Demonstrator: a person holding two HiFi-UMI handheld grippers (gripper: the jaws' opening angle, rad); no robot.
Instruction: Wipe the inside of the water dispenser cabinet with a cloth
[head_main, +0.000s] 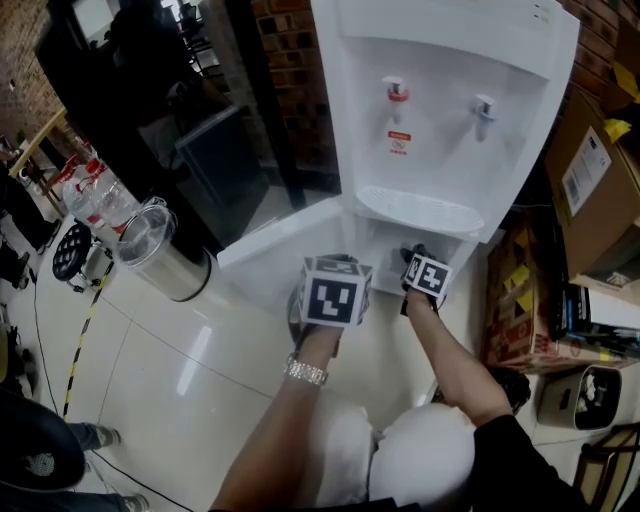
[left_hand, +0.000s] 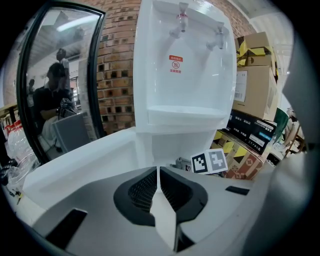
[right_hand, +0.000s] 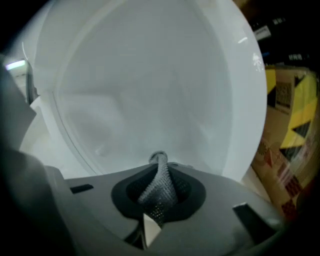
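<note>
Far left of the head view: a cluster of bottles (head_main: 92, 192) on the floor, and just right of them a steel bin (head_main: 165, 255) with a clear liner. Moving in, the white door (head_main: 275, 255) of the cabinet (head_main: 385, 240) stands wide open, swung out to the left.

Centre frame, the left gripper (left_hand: 158, 182) hovers in front of that door, marker cube facing up, with a watch (head_main: 305, 372) on the wrist behind it. Its own view settles the jaws: they're pressed flat together with only a hairline seam between the pads, and nothing is caught in them. It's outside the cabinet, with the open door running along the left of its view.

Just to its right in the head view, the right gripper (right_hand: 159, 172) is poked into the cabinet mouth, under the drip tray of the dispenser (head_main: 440, 110). In the right gripper view the jaws are clamped tight on the cloth (right_hand: 160, 194). It's a grey knitted strip, twisted, standing up out of the pads with its tip in front of the smooth white inner wall. Whether that tip touches the wall, I can't tell. White interior fills most of that view.

Far right of the head view, cardboard boxes (head_main: 590, 170) crowd in beside the dispenser, and the lower one carries yellow tape.
</note>
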